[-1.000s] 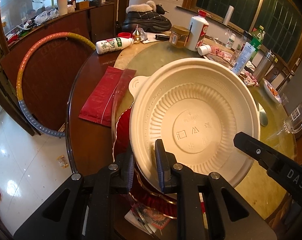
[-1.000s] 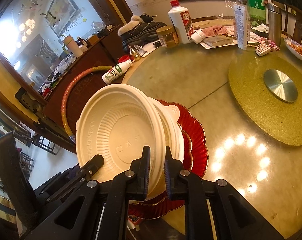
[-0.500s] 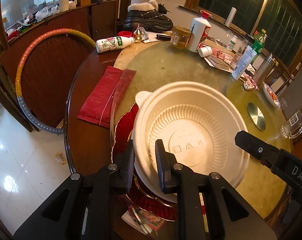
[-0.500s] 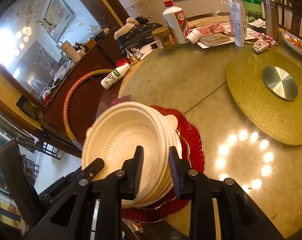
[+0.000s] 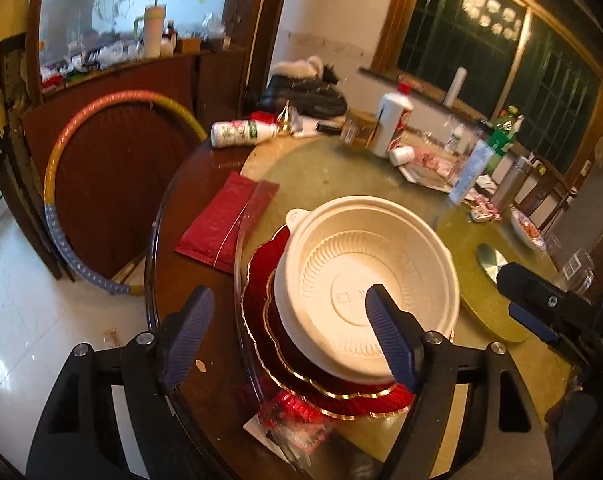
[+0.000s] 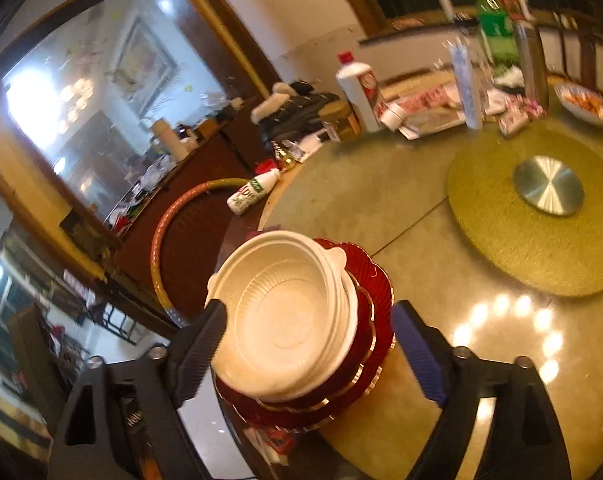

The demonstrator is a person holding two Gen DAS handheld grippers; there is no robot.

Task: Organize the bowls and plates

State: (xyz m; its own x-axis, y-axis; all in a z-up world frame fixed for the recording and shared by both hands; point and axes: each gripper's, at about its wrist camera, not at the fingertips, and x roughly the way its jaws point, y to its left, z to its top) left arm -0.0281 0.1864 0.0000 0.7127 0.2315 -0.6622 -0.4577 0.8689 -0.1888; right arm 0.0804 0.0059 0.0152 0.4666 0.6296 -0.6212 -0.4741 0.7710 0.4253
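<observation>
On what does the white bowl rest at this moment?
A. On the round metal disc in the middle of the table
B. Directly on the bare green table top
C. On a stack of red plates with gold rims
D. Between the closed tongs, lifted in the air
C: the white bowl sits on the red plates, whose gold rims show below it, and no pad of either pair of tongs presses on it.

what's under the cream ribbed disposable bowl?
The cream ribbed disposable bowl sits nested on at least one more cream bowl, atop stacked gold-rimmed red scalloped plates. How many bowls lie beneath is hidden.
</observation>
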